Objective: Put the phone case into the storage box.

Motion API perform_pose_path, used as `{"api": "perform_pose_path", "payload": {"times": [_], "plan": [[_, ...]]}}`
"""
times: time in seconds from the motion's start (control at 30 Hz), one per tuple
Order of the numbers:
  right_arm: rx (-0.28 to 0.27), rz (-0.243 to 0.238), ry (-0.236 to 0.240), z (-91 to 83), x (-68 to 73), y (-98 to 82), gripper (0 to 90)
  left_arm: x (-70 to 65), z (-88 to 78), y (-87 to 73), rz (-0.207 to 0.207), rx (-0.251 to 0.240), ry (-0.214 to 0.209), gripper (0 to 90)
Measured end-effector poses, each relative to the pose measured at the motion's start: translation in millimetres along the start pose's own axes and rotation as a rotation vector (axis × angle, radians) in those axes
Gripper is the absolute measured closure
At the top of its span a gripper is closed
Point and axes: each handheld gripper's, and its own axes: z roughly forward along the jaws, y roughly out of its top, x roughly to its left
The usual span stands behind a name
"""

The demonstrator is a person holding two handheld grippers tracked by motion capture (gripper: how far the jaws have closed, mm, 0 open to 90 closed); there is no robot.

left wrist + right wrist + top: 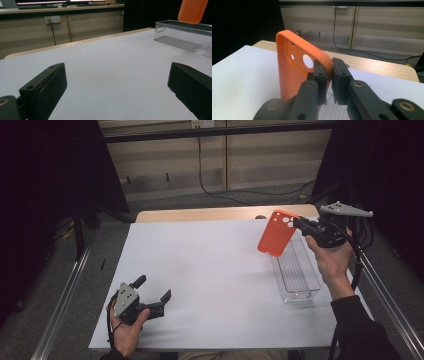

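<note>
**R gripper pinching orange phone case over clear bin**

Right gripper (299,224) is clamped narrow on the orange phone case (276,233), jaws nipping the case's upper edge by the camera cutouts; in the right gripper view (329,75) the two black pads press either side of the thin wall w/ almost no gap. Left gripper (152,292) sits low at the near-left of the white table sheet (200,270), jaws spread wide w/ nothing between them, held by the left hand (127,330).

Handling, as a judgement: the case looks like a thin moulded shell, so very light, somewhat flexy, prob. smooth-surfaced. Not fragile, but a pinch on one rim lets it swing or twist about the pads, and it could slip if jolted. Best hold is where it's taken now, across the stiffened rim near a corner, not the flat back panel, which would bow. Slow wrist moves should keep it from pivoting.

Where it lies: the case hangs off the gripper tips, tilted, long side running down and left of the jaws in the high view, clear of the table. It's just above the far end of the clear plastic bin (295,270), which stands at the table's right side beside the right hand (330,262). The case touches neither bin nor sheet. From the left gripper view the case (192,11) shows above the bin's far rim (182,25), well apart from the left jaws.
</note>
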Motion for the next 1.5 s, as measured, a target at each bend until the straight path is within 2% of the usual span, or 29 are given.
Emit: {"api": "perform_pose_path", "payload": {"times": [0.17,0.27,0.4,0.57,1.0,1.07,1.5], "plan": [[0.002,0.006,-0.009,1.9,-5.1,0.0,82.6,0.7,-0.7,0.1,-0.001,-0.001,-0.009,2.1],[0.001,0.026,-0.013,1.9,-8.1,0.5,82.6,0.9,-1.1,0.2,-0.005,-0.005,-0.004,2.1],[-0.002,0.028,-0.023,2.9,-11.1,2.0,82.6,0.9,-0.9,0.2,0.004,0.003,-0.007,2.1],[0.007,0.034,-0.041,6.0,-16.9,3.0,82.6,1.0,-1.9,1.3,-0.004,-0.003,-0.013,2.1],[0.01,0.067,-0.088,16.5,-35.7,2.2,82.6,0.5,-1.5,1.3,-0.003,0.001,-0.015,2.2],[0.011,0.086,-0.094,18.7,-39.6,2.3,82.6,0.1,-1.2,1.2,-0.002,0.002,-0.02,2.2],[0.01,0.102,-0.132,35.0,-54.5,4.2,82.6,-1.8,-0.6,1.9,0.004,0.003,-0.03,2.2]]}}
